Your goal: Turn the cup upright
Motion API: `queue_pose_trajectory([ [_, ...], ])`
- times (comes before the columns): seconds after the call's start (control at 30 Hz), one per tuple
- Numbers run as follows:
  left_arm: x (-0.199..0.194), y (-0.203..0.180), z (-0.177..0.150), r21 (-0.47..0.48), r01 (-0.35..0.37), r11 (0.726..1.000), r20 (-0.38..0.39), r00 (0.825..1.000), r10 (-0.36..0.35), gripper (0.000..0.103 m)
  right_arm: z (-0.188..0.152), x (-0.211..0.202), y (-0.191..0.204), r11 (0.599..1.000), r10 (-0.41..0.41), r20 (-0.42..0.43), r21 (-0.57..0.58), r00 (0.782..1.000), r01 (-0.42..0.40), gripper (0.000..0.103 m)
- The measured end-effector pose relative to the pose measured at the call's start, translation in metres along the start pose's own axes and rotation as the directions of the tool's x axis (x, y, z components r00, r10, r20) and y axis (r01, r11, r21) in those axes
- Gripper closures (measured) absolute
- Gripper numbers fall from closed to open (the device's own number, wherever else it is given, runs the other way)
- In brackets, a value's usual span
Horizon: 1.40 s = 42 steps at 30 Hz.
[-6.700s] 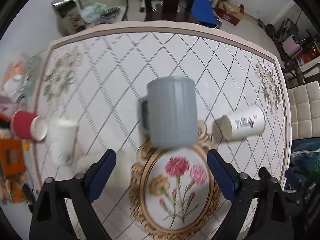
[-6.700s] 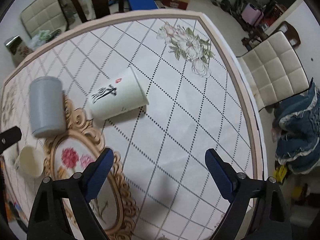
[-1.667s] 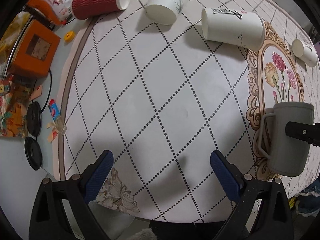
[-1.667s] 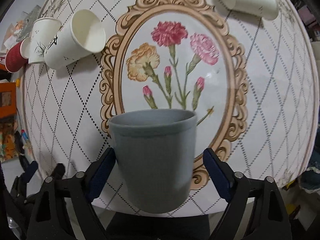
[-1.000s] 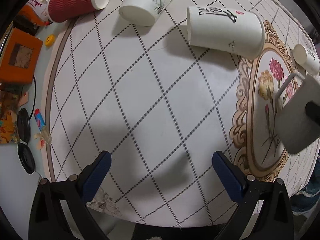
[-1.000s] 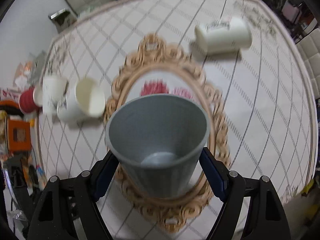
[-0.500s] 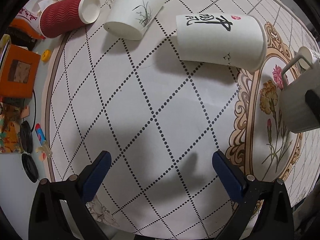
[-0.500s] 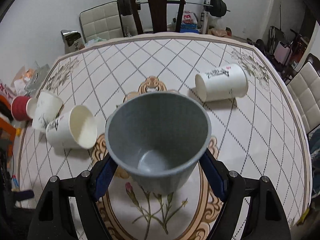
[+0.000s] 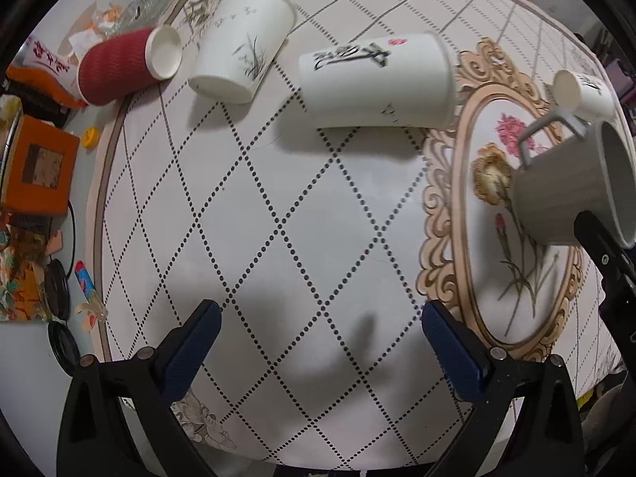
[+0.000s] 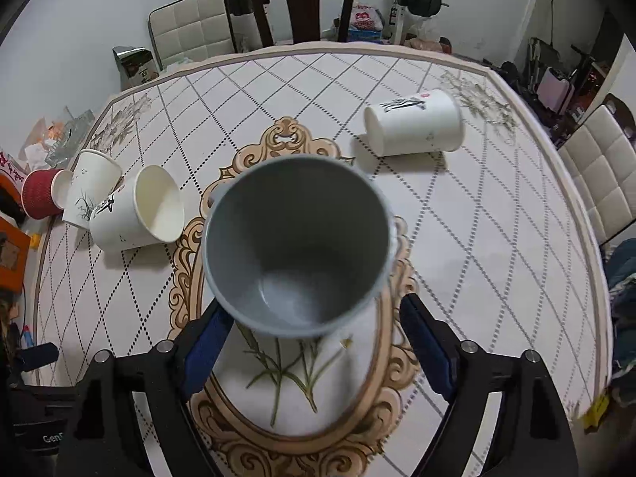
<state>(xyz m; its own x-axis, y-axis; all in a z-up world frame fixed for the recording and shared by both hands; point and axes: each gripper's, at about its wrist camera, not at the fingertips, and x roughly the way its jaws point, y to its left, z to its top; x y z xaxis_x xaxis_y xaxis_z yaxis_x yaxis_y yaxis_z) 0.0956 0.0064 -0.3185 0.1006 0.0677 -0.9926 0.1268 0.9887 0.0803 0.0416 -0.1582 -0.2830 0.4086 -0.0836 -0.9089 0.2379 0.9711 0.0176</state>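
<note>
Your right gripper (image 10: 312, 324) is pinching the grey mug (image 10: 296, 244) by its lower body, holding it above the flower medallion (image 10: 302, 389) on the tabletop (image 10: 497, 238), mouth tipped toward the camera so you see its inside bottom. Your left gripper (image 9: 318, 348) is spread wide with nothing between its fingers, hovering over bare tabletop, near a white paper cup (image 9: 377, 83) lying on its side.

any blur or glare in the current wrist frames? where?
Left wrist: slight motion blur on the grey mug and tablecloth; soft gripper shadows on the cloth near the bottom. Right wrist: mug rim soft, close to the lens; table edge bowed by fisheye; no strong glare.
</note>
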Motion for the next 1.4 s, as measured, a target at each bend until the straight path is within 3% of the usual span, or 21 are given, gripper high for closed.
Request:
queue_pose_trajectory([
  [0.3, -0.074, -0.008, -0.036, 0.016, 0.008, 1.000, 0.114, 0.993, -0.010, 0.000, -0.012, -0.071, -0.026, 0.998, -0.059, 0.041, 0.034, 0.997, 0.057, 0.001],
  [0.47, -0.127, 0.003, -0.052, 0.010, 0.007, 1.000, 0.222, 0.975, -0.009, 0.000, -0.016, -0.135, -0.037, 0.998, -0.070, 0.081, 0.007, 0.994, 0.070, 0.000],
  [0.6, -0.184, 0.000, -0.076, 0.013, 0.017, 1.000, 0.316, 0.949, -0.021, 0.000, -0.020, -0.195, -0.045, 0.998, -0.061, 0.130, -0.021, 0.990, 0.064, 0.000],
  [0.73, -0.233, 0.001, -0.099, -0.007, 0.012, 1.000, 0.412, 0.911, -0.008, 0.000, -0.024, -0.249, -0.055, 0.998, -0.059, 0.176, -0.028, 0.983, 0.065, 0.000],
  [0.9, -0.276, 0.003, -0.122, -0.018, 0.022, 1.000, 0.492, 0.870, -0.010, 0.000, -0.032, -0.308, -0.068, 0.998, -0.055, 0.237, -0.029, 0.970, 0.063, 0.000],
  [1.23, -0.326, 0.001, -0.158, -0.031, 0.013, 0.999, 0.567, 0.823, 0.007, 0.000, -0.049, -0.384, -0.079, 0.998, -0.036, 0.315, -0.029, 0.949, 0.048, 0.000],
  [1.4, -0.332, 0.000, -0.165, -0.026, 0.021, 0.999, 0.583, 0.813, -0.002, 0.000, -0.054, -0.399, -0.082, 0.999, -0.034, 0.331, -0.025, 0.943, 0.045, 0.000],
])
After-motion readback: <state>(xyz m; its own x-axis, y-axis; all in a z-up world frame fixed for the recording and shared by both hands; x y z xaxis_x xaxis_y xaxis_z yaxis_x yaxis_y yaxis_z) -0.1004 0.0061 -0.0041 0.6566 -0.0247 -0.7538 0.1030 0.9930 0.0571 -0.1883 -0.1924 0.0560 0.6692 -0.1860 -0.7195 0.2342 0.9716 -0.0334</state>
